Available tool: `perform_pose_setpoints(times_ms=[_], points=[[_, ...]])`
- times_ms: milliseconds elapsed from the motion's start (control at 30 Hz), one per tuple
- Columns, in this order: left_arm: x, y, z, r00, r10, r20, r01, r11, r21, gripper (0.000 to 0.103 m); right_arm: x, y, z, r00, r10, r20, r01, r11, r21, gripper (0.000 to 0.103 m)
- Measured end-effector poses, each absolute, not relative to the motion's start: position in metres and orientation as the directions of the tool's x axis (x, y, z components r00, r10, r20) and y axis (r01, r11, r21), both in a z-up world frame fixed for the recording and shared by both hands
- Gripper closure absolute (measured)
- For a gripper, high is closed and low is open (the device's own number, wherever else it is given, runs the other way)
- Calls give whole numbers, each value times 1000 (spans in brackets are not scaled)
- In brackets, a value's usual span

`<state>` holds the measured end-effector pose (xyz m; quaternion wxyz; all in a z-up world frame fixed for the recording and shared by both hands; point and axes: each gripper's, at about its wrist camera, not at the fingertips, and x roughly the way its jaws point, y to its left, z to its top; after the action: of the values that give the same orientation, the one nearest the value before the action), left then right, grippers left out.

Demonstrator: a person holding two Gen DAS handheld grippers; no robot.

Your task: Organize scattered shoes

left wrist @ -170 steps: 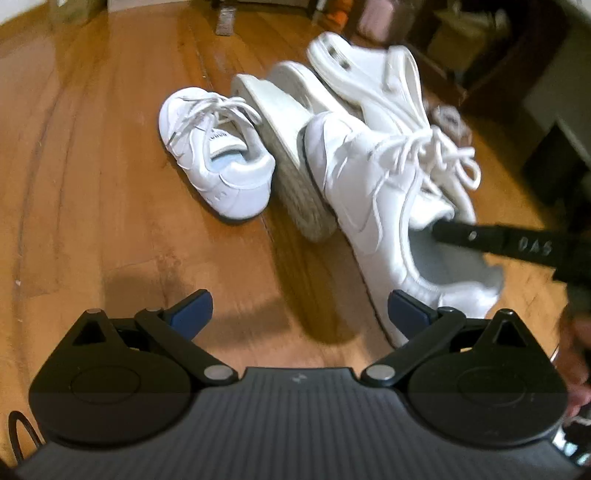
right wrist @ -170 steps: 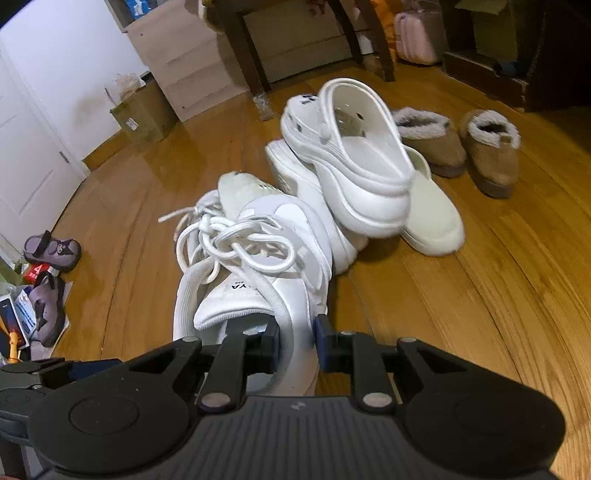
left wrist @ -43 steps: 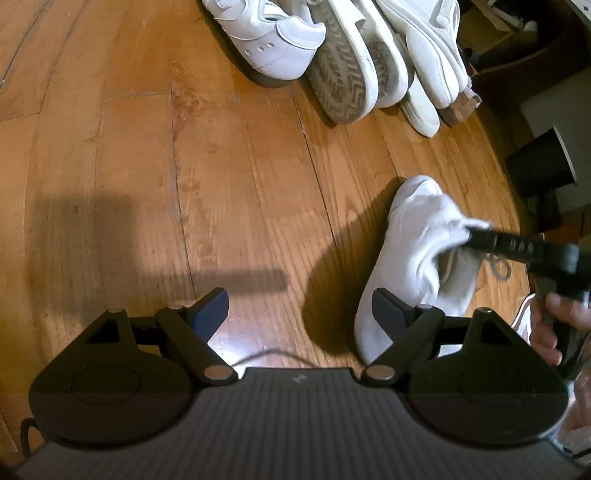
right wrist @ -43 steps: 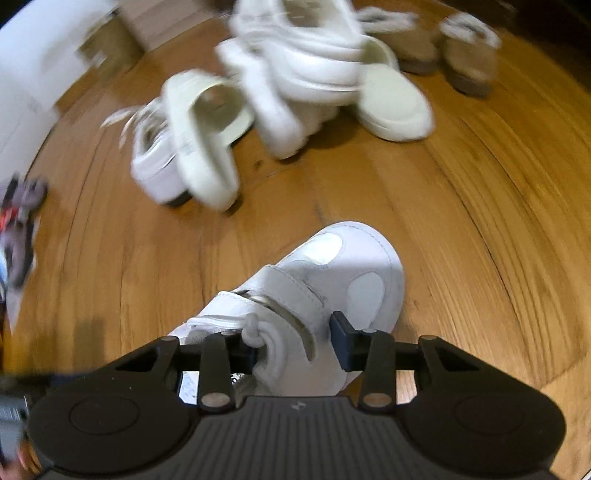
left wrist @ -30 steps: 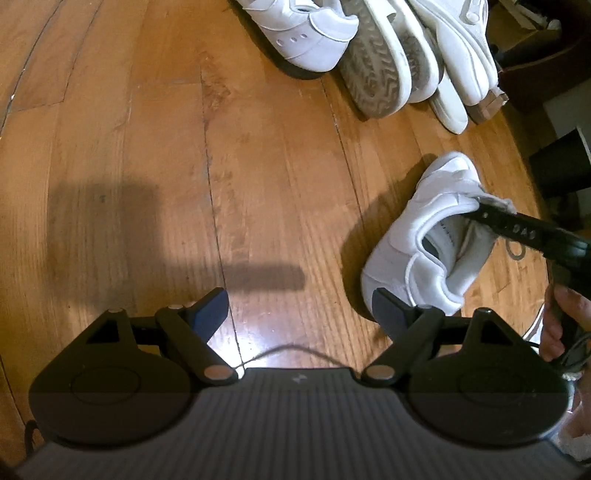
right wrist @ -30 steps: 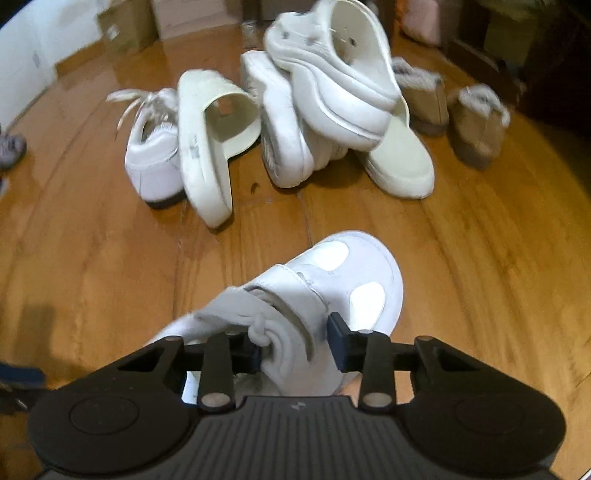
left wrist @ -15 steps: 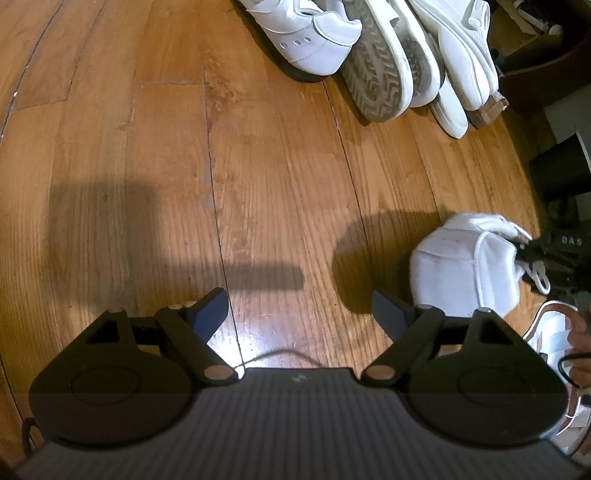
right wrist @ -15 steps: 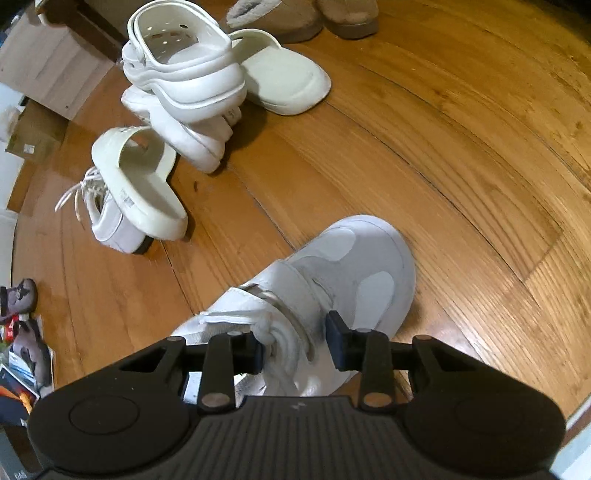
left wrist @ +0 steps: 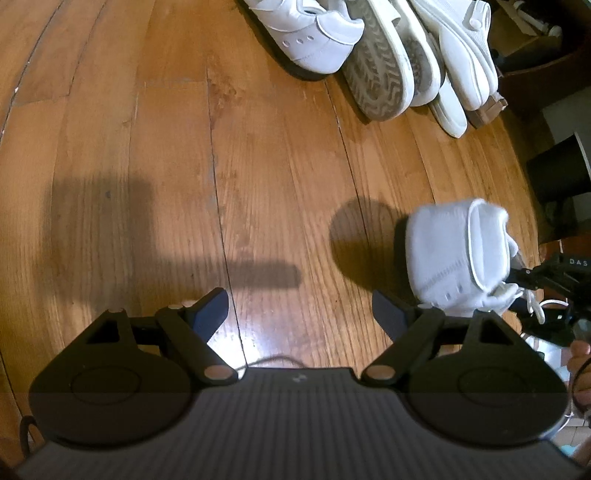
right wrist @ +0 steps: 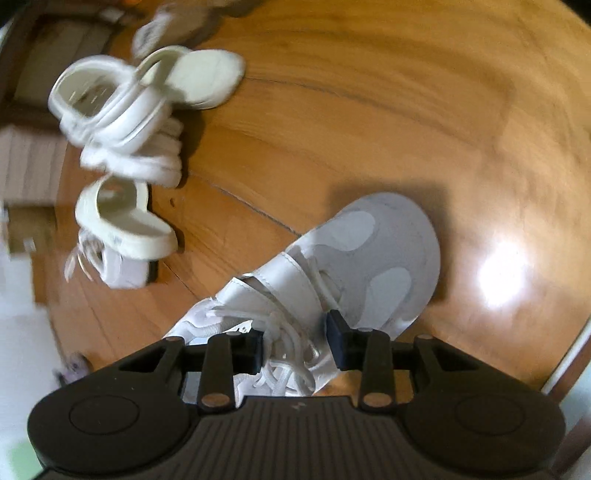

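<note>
My right gripper (right wrist: pixel 295 349) is shut on the laces and tongue of a white lace-up sneaker (right wrist: pixel 369 258), toe pointing away over the wooden floor. The same sneaker (left wrist: pixel 456 254) shows at the right of the left wrist view, held by the right gripper (left wrist: pixel 528 277), blurred by motion. My left gripper (left wrist: pixel 299 314) is open and empty above bare floor. A pile of white shoes lies further off: a sneaker (left wrist: pixel 306 33), an upturned sandal (left wrist: pixel 376 74) and clogs (left wrist: pixel 458 55). In the right wrist view the pile (right wrist: pixel 122 122) is at the upper left.
A white slide sandal (right wrist: pixel 122 221) and a second white sneaker (right wrist: pixel 114 269) lie left of the held shoe. Brown slippers (right wrist: pixel 207 18) lie blurred at the top. Dark furniture (left wrist: pixel 554 40) stands at the far right. A floor edge strip (right wrist: pixel 569 362) runs at lower right.
The right gripper has swung the held sneaker round to the right, away from the pile; the toe now points another way. The left gripper has stayed open and nearly still.
</note>
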<state>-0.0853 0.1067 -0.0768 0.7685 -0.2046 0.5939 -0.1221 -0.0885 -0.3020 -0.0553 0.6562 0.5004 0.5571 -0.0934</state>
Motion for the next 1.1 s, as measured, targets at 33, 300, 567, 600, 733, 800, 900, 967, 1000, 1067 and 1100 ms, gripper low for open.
perform_pose_setpoints(times_ms=[33,300,567,600,733,800,900,967,1000,1067,1100], points=[[-85,107,-77,264,-432,-862,-54,886,-460,18,-93,-304,-58,383,452,-806,706,419,571,68],[-85,108,-79,254,-444,-859,-50,881,-471,18,-121,-305,-70,500,565,-656,750,96,654,48],[-84,104,-79,263,-451,-853,-46,877,-478,18,-89,-255,14,435,682,-588,397,441,805,24],[-85,103,-79,270,-454,-849,-42,876,-481,18,-85,-251,23,440,653,-616,340,514,788,23],[-87,87,-74,305,-475,-825,27,871,-491,14,-81,-214,43,513,278,-812,37,938,345,22],[-87,81,-72,312,-472,-825,49,875,-482,14,-80,-195,28,534,240,-811,-120,971,208,22],[-89,66,-67,327,-467,-822,112,883,-456,14,-79,-175,13,523,222,-823,-252,963,99,22],[-90,60,-65,323,-479,-817,142,877,-458,14,-83,-167,9,523,202,-828,-294,955,48,22],[-90,59,-64,316,-489,-813,146,872,-467,14,-85,-166,7,522,208,-827,-317,948,38,20],[-92,47,-57,324,-485,-812,196,874,-444,14,-88,-167,4,527,214,-822,-346,938,23,16],[-92,43,-55,329,-493,-805,223,869,-441,14,-89,-169,2,534,208,-819,-348,938,11,14]])
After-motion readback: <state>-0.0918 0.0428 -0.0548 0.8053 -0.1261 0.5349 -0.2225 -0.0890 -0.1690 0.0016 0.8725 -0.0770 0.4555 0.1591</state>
